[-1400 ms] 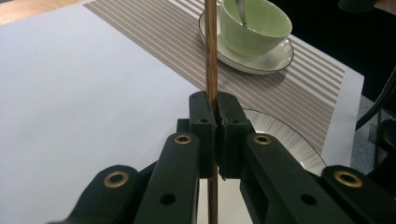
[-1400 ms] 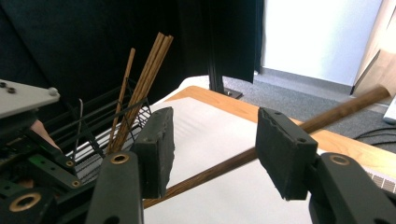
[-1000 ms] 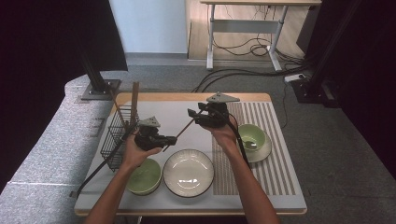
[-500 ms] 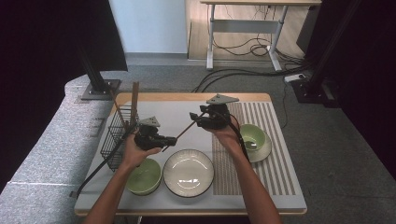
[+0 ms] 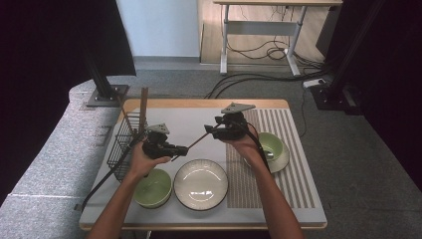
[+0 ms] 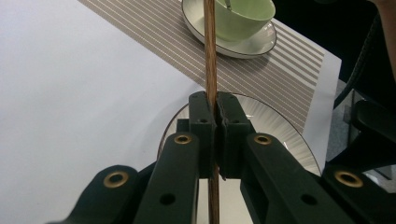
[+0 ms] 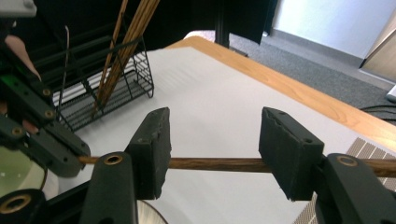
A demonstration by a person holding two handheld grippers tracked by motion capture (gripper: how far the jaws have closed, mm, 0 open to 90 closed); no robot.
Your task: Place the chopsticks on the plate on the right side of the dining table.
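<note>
Grey carpet, loose black cables and a pale desk frame lie beyond the wooden-edged tabletop (image 5: pixel 164 103), which carries a white mat and a striped placemat (image 5: pixel 288 164). From the high view the whole layout reads: a black wire rack (image 5: pixel 122 144) with upright chopsticks at the left edge, a green bowl (image 5: pixel 154 188) near the person's side, a ribbed white plate (image 5: pixel 201 183) beside it, and a green cup on a saucer (image 5: pixel 272 148) on the placemat. Between the two hands, above the mat, a single brown chopstick (image 5: pixel 196 141) runs slanting from the left gripper (image 5: pixel 181 149) up toward the right gripper (image 5: pixel 211 130). The left gripper view shows what the high view cannot: its black jaws are pressed together on the chopstick (image 6: pixel 211 56), which stands straight up between them, with the plate (image 6: pixel 280 135) under them and the cup and saucer (image 6: pixel 243 28) farther off. The right gripper view shows the right gripper (image 7: pixel 215 144) with its jaws spread apart, the chopstick (image 7: pixel 210 163) lying crosswise behind both of them and not pinched; its left end disappears into the other gripper (image 7: pixel 60 149), and the rack (image 7: pixel 107 88) with its bundle of chopsticks stands behind. No writing or brand marks can be read on anything.
</note>
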